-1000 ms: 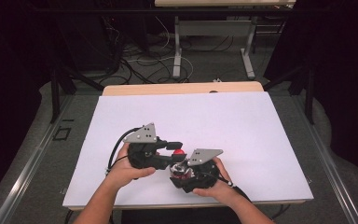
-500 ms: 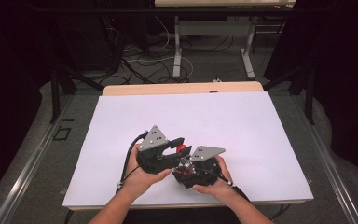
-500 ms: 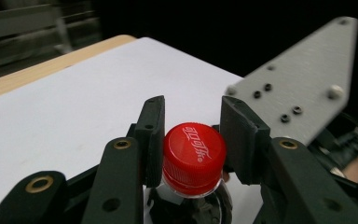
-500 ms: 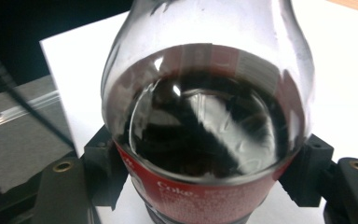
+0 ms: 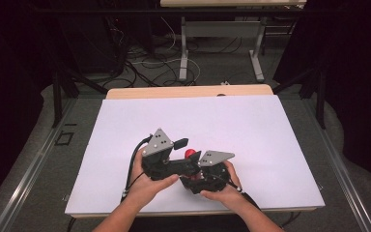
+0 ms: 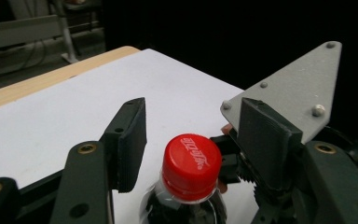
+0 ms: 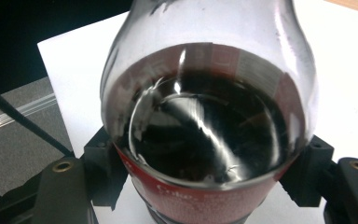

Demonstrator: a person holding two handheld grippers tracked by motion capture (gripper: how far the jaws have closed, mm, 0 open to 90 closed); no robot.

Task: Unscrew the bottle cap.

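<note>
A cola bottle (image 7: 209, 130), dark liquid up to its shoulder and a red cap (image 6: 192, 161) on, sits near the front middle of the white tabletop (image 5: 251, 125), between the person's two hands. The right gripper (image 7: 209, 179) has its fingers (image 7: 103, 170) pressed against the labelled body from either side, clenched on the bottle; whether the base rests on the tabletop or is lifted off it cannot be told. The left gripper (image 6: 191, 140) is set around the cap, fingers (image 6: 131, 140) released, a gap showing on each side of the cap, one pad near, the other a little farther off. In the high view the left gripper (image 5: 162, 157) and right gripper (image 5: 207, 171) are crowded together, the cap (image 5: 189, 153) a red dot between them, the grey plates nearly touching. Judged step: lining up to grip the cap, likely to twist it. Risks from here: the cap sits off-centre between the pads, so closing could push the neck sideways and tip or rotate the bottle in the right grip; the round, smooth body may spin under a twist if the hold is light; the two tools, so close, may foul each other; a shaken fizzy drink could foam over on opening.
</note>
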